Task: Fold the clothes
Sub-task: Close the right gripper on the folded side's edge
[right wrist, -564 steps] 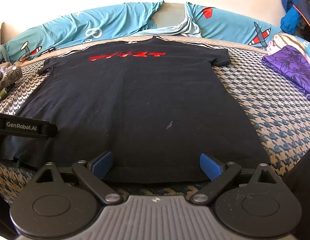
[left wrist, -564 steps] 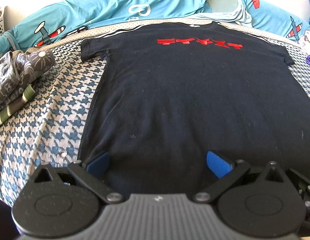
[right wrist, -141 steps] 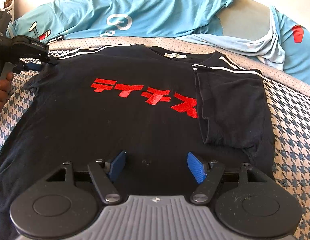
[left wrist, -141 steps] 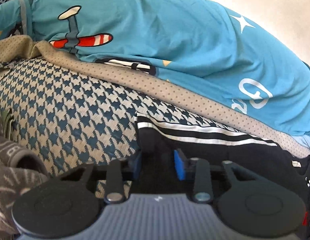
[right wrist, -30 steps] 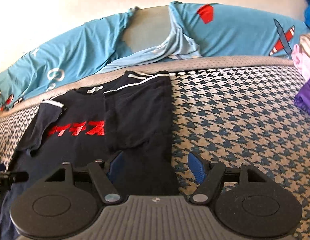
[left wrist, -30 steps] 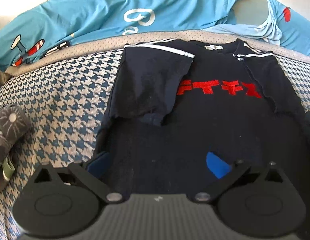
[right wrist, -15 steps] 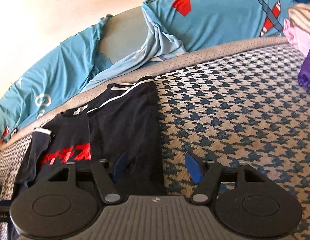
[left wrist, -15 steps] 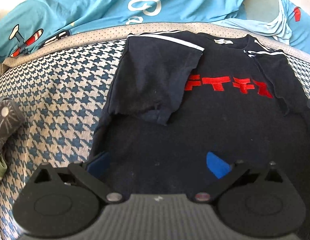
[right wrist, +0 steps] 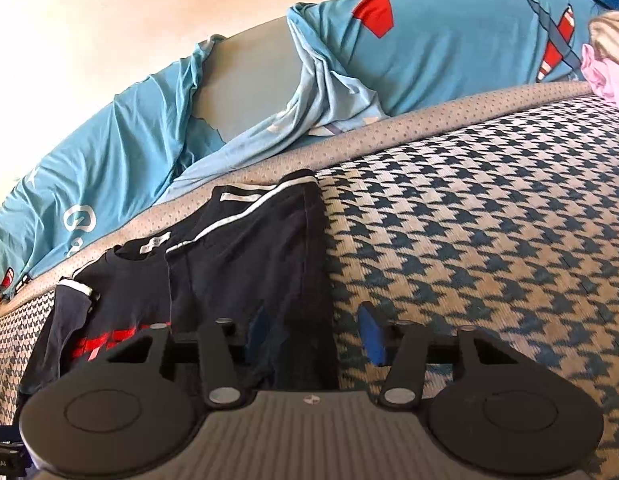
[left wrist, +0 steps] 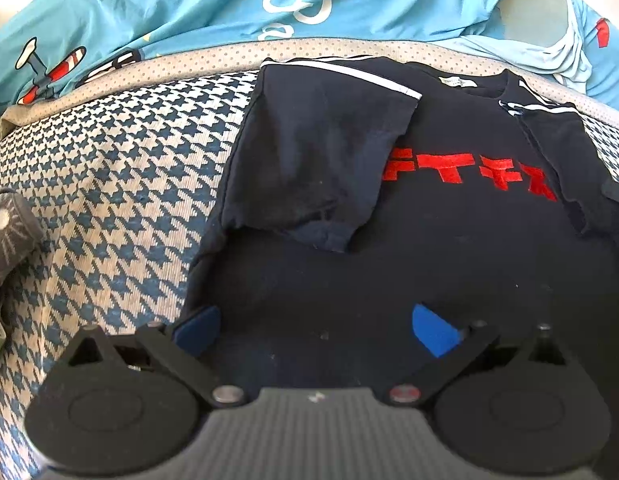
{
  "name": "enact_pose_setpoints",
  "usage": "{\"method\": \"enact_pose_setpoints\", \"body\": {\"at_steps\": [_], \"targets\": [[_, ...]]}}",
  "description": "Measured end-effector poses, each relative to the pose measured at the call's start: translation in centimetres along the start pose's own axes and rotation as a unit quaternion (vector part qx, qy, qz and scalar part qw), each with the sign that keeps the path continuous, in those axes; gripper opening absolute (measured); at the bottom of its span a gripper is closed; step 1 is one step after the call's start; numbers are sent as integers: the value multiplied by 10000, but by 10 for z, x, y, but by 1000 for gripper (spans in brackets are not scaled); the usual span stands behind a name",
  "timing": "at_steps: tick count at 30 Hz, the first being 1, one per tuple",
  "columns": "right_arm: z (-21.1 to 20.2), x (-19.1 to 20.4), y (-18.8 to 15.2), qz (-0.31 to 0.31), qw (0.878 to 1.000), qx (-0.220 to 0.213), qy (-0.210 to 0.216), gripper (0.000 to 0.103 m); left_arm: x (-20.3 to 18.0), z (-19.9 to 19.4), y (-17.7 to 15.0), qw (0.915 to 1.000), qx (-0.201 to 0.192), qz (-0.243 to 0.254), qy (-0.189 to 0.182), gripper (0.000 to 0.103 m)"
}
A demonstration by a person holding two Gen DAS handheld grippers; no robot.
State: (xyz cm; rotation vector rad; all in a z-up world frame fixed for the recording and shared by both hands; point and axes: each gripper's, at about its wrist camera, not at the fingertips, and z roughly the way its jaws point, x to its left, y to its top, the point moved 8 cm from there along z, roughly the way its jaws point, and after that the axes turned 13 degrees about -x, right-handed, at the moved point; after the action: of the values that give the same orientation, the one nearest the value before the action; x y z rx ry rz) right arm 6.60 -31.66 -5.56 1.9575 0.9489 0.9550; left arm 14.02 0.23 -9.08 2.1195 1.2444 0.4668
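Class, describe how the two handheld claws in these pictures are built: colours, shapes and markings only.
Both the left claw and the right claw look alike: blue fingertip pads on black linkage arms with silver pivot screws, two round black discs, and a grey ribbed body between them.

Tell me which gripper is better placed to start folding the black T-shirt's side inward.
Right, probably. The right gripper straddles the black T-shirt at its side edge, jaws just closing, pads not yet pressing. The left gripper hovers wide open over the shirt's flat middle.
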Motion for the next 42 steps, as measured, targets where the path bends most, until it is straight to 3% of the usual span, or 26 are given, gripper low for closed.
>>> {"method": "enact_pose_setpoints", "body": {"at_steps": [7, 9, 14, 42], "targets": [[10, 7, -2, -32, 9998, -76, 158, 30, 1, 1, 1, 10000, 0, -39, -13, 103], [11, 9, -2, -38, 9997, -95, 211, 21, 1, 0, 1, 10000, -1, -53, -13, 103], [12, 12, -2, 55, 9995, -73, 288, 13, 2, -1, 1, 9999, 6, -114, -35, 103], [3, 35, 6, -235, 9986, -351, 319, 10, 3, -2, 3, 9997, 35, -237, 12, 103]]}}
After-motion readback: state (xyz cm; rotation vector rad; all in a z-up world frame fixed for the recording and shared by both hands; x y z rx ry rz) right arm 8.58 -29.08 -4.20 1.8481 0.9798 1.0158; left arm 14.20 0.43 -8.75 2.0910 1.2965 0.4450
